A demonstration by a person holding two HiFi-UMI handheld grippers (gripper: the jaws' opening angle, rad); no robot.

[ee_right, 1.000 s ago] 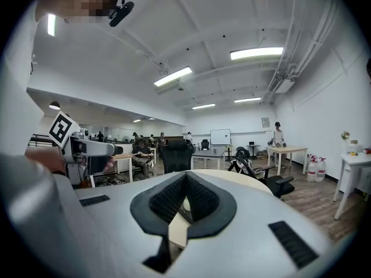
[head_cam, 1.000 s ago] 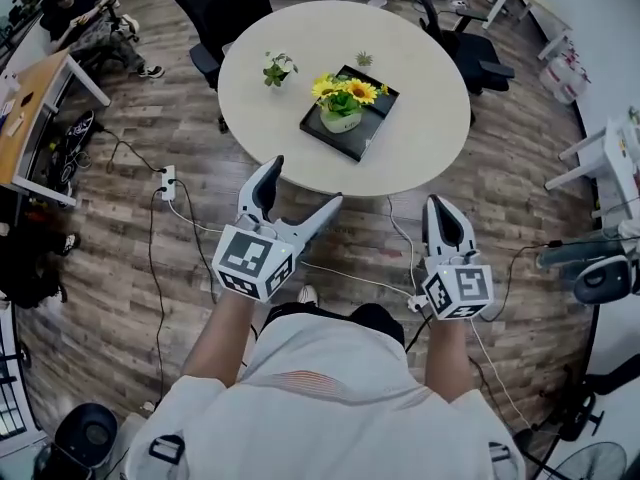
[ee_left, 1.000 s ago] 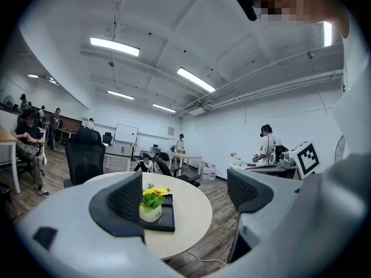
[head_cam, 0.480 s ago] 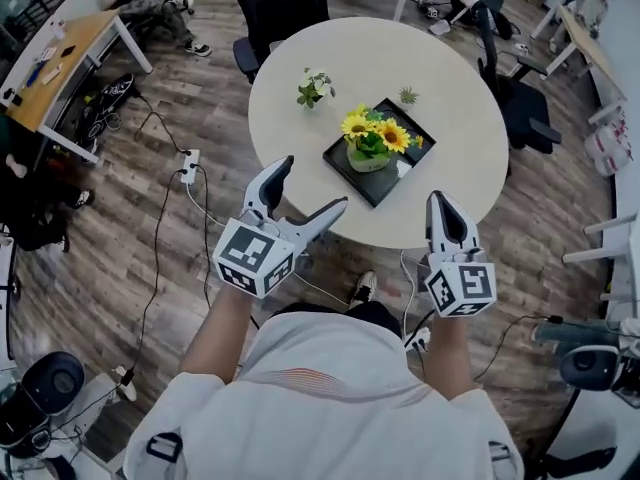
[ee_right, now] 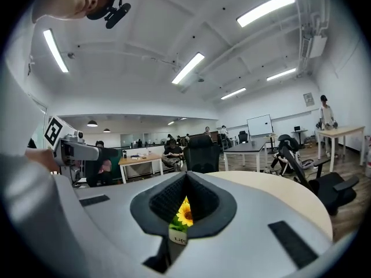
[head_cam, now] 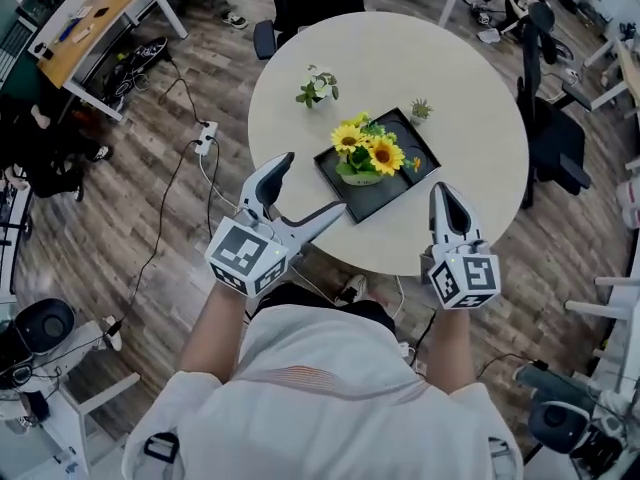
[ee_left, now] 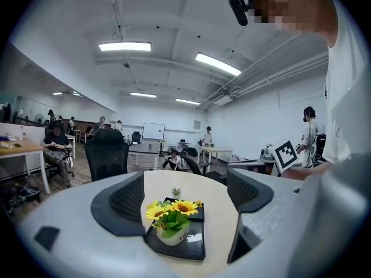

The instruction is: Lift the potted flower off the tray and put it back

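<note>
Office floor w/ round counter (head_cam: 460, 98) in front. Left tool (head_cam: 314, 182) spread wide, empty, aimed at potted flower (head_cam: 362, 158), prob. pre-opened to fit the pot. Right tool (head_cam: 441, 193) pressed together, empty, looks spare for now. Potted flower stands untouched on black tray (head_cam: 388, 196), near counter's close edge.

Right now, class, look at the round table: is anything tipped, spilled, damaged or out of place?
Nothing stands out. The sunflower pot stands upright on the black tray, which lies wholly on the round table. The small leafy plant beyond the tray and the tiny green plant by its far corner are upright too. No spill shows.
</note>
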